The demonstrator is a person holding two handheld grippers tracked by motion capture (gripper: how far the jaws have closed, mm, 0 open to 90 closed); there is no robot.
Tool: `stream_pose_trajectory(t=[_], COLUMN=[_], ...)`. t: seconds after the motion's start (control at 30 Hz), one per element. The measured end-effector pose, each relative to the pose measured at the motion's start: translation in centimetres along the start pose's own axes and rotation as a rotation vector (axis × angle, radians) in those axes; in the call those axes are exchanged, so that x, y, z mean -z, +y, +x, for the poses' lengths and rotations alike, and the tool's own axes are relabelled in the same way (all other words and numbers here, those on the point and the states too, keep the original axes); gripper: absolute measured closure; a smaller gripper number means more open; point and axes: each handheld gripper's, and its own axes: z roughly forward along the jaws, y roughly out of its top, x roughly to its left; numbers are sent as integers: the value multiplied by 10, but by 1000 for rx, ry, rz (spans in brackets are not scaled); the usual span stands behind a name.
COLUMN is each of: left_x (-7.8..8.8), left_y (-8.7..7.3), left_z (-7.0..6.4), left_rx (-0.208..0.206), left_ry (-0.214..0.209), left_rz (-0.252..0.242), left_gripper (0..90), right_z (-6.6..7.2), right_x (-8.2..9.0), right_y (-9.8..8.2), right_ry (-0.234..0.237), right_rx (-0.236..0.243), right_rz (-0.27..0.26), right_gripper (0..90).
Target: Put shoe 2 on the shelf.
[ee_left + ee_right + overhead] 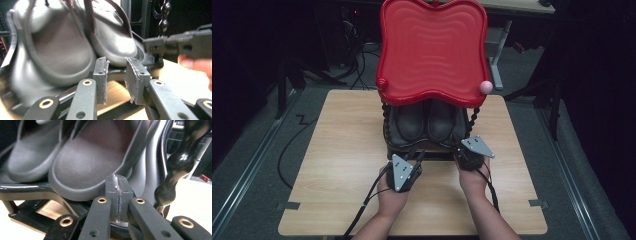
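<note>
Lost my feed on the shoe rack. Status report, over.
Left gripper open, nothing between its pads. Right gripper shut, empty, at the heel of the right shoe. Pair of dark shoes sits on the lower shelf, under the red tray.

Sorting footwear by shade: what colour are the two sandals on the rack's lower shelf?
Dark grey sandals, best shown in the right gripper view.

No readable text, label or brand; blur may hide some.
</note>
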Motion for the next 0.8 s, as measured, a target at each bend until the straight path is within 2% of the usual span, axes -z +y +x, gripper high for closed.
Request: stream_pose_trajectory(t=[0.07, 0.17, 0.3, 0.4, 0.5, 0.57, 0.6, 0.63, 0.73, 0.8], left_x=[11, 16, 3, -12, -23, -25, -26, -26, -29, -31], left_y=[-1, -2, -2, -5, -8, -9, -9, -9, -9, -8], left_z=[8, 21, 33, 37, 44, 47, 47, 48, 48, 47], left_rx=[-14, 2, 28, 18, 44, 48, 50, 52, 60, 64], left_ry=[21, 63, 118, 152, 176, 184, 187, 188, 186, 182], left_rz=[-11, -20, -17, 1, 6, 8, 9, 12, 19, 25], left_gripper=[703, 719, 781, 809, 810, 802, 794, 792, 784, 780], right_z=[1, 4, 8, 7, 4, 10, 17, 22, 39, 45], right_x=[6, 15, 19, 14, 9, 12, 14, 14, 9, -1], right_y=[1, -1, -4, -5, -5, -2, 0, 2, 5, 3], right_ry=[5, 18, 24, 20, 8, 25, 66, 84, 125, 116], right_rx=[4, 15, 21, 20, 5, 28, 40, 47, 61, 85], right_rz=[-12, -28, -26, -16, -18, -48, -70, -76, -69, -40], right_gripper=[890, 886, 888, 889, 891, 889, 883, 882, 881, 883])
